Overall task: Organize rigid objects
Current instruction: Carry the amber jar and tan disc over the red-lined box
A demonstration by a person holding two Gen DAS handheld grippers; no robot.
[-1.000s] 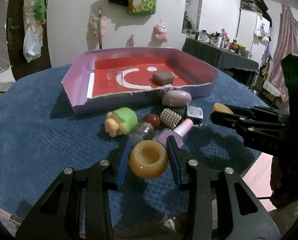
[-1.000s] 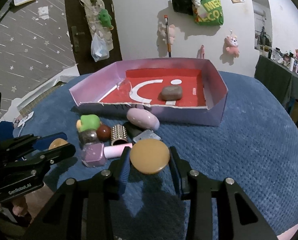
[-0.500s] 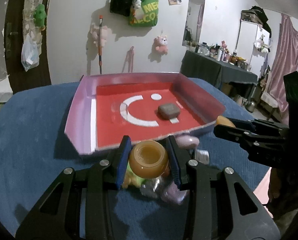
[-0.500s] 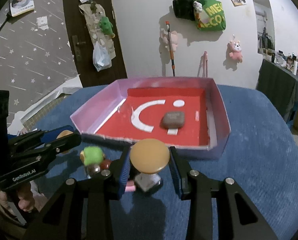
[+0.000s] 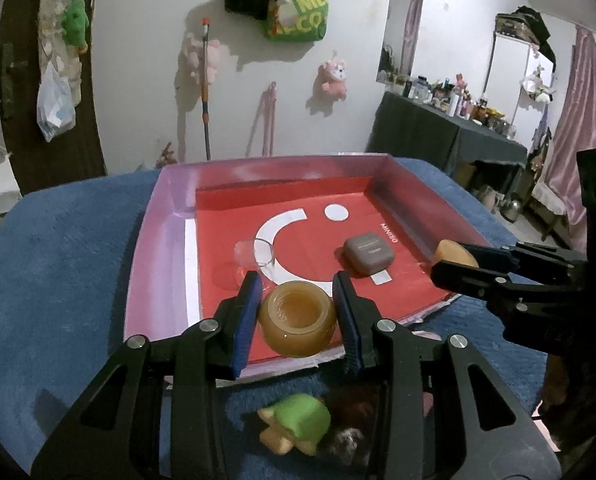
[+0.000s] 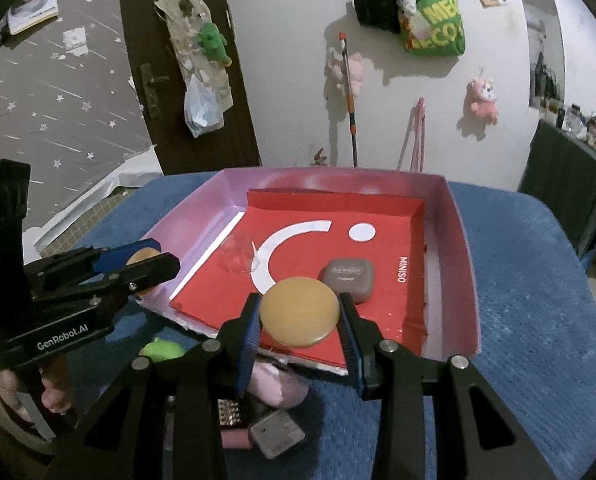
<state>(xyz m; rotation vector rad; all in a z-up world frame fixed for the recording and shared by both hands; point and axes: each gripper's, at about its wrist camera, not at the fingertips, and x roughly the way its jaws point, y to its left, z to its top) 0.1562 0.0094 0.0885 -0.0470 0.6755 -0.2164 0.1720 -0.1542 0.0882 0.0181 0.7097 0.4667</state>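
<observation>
My left gripper (image 5: 297, 322) is shut on an open amber jar (image 5: 296, 318), held over the near edge of the pink box with a red floor (image 5: 159, 240). My right gripper (image 6: 299, 312) is shut on the jar's round amber lid (image 6: 299, 306), held over the box's near wall (image 6: 450, 336). Each gripper shows in the other's view, the right (image 5: 458, 258) and the left (image 6: 147, 260). Inside the box lie a grey-brown case (image 5: 369, 251) (image 6: 348, 276) and a clear glass (image 5: 253, 254) (image 6: 237, 256).
Loose items lie on the blue cloth (image 5: 57, 260) below the grippers: a green toy (image 5: 298, 420) (image 6: 161, 350), a pink oval case (image 6: 273, 382), a studded cylinder (image 6: 229, 412), a grey square piece (image 6: 277, 436). A dark table with bottles (image 5: 450, 128) stands far right.
Both grippers have risen and moved forward from above the loose items to over the box's near edge, still holding the jar and the lid.
</observation>
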